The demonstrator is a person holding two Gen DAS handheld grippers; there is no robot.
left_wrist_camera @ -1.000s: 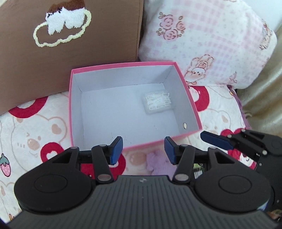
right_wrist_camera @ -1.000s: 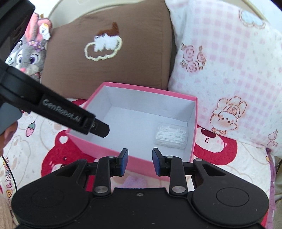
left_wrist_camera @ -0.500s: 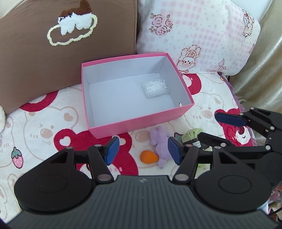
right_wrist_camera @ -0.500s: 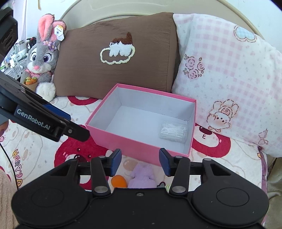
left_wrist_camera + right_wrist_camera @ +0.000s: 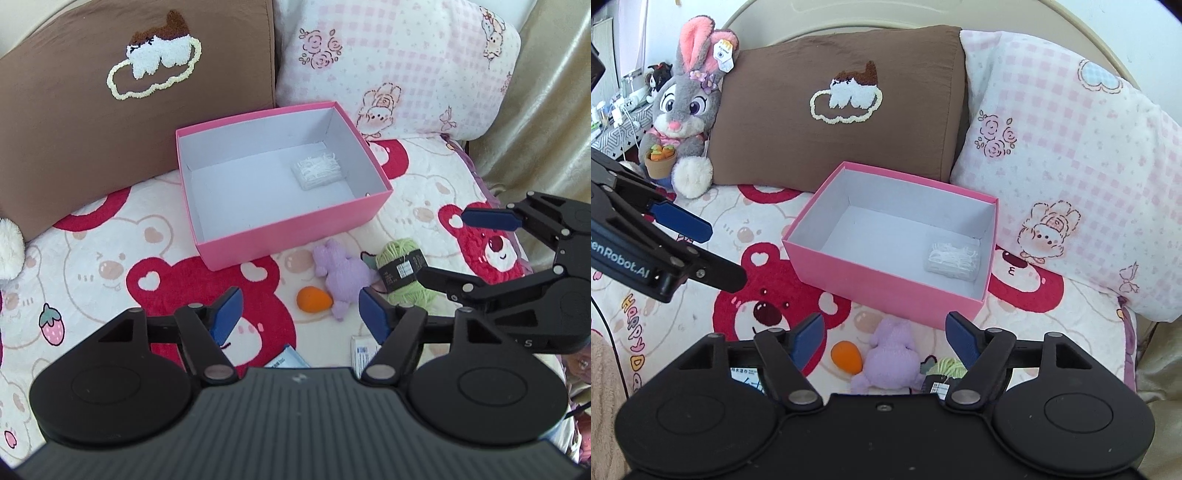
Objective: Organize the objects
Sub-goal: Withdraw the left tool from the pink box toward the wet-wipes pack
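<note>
A pink box [image 5: 295, 236] [image 5: 886, 291] lies open on the bed with a clear packet of white picks [image 5: 319, 170] [image 5: 955, 260] inside. In front of it lie an orange egg-shaped piece [image 5: 313, 300] [image 5: 846, 357], a purple plush toy [image 5: 341, 275] [image 5: 890, 360] and a green yarn ball [image 5: 404, 273] [image 5: 947, 365]. My left gripper [image 5: 301, 317] is open and empty, above and in front of the orange piece. My right gripper [image 5: 886, 338] is open and empty over the plush toy; it also shows in the left wrist view [image 5: 458, 251].
A brown pillow [image 5: 842, 107] and a pink checked pillow [image 5: 1052, 147] stand behind the box. A grey rabbit plush [image 5: 683, 110] sits at the far left. Two small paper packets [image 5: 286, 360] lie near my left gripper. The bed's right edge meets a curtain [image 5: 546, 110].
Both grippers have pulled back and up from the box, and both have opened wider. The orange piece, purple plush and yarn ball have come into view.
</note>
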